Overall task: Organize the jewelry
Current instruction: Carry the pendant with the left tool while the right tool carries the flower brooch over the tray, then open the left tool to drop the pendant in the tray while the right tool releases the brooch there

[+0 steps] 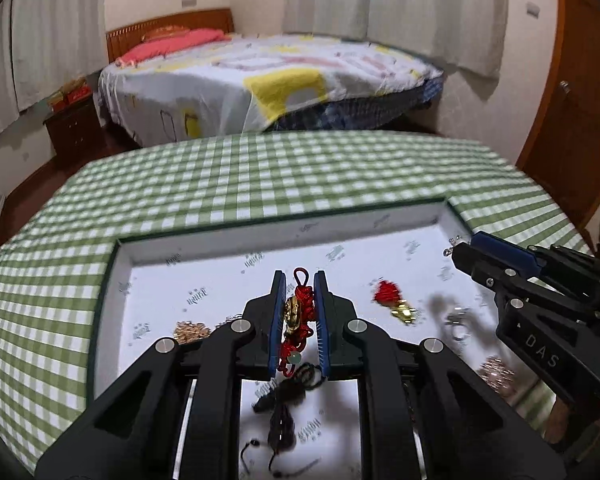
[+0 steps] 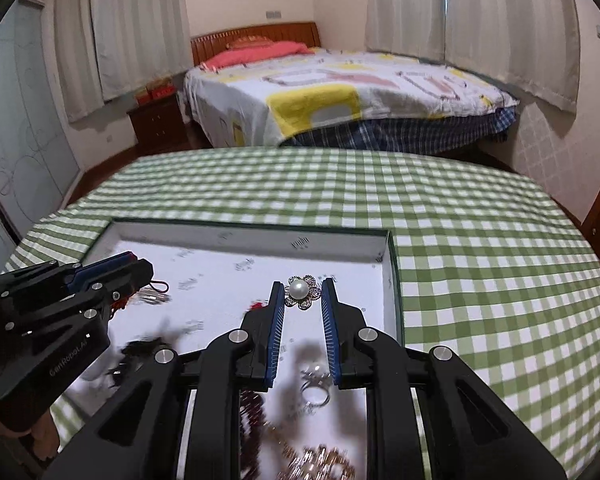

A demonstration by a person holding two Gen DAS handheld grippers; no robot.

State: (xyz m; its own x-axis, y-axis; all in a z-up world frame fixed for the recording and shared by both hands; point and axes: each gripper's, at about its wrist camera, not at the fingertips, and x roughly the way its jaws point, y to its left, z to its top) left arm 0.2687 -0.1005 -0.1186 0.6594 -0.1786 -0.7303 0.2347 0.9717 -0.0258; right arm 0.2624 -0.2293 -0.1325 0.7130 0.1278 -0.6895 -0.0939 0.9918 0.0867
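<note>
A red knotted charm [image 1: 298, 316] is pinched between the left gripper [image 1: 300, 280] pads above the white tray [image 1: 380, 224]. A pearl brooch [image 2: 302, 291] is clasped at the right gripper [image 2: 302, 286] tips, over the tray's far right corner.

Left tool [image 1: 300, 276] clamping red knotted charm [image 1: 298, 316], above white tray [image 1: 228, 240], right tool [image 1: 462, 252] alongside
</note>
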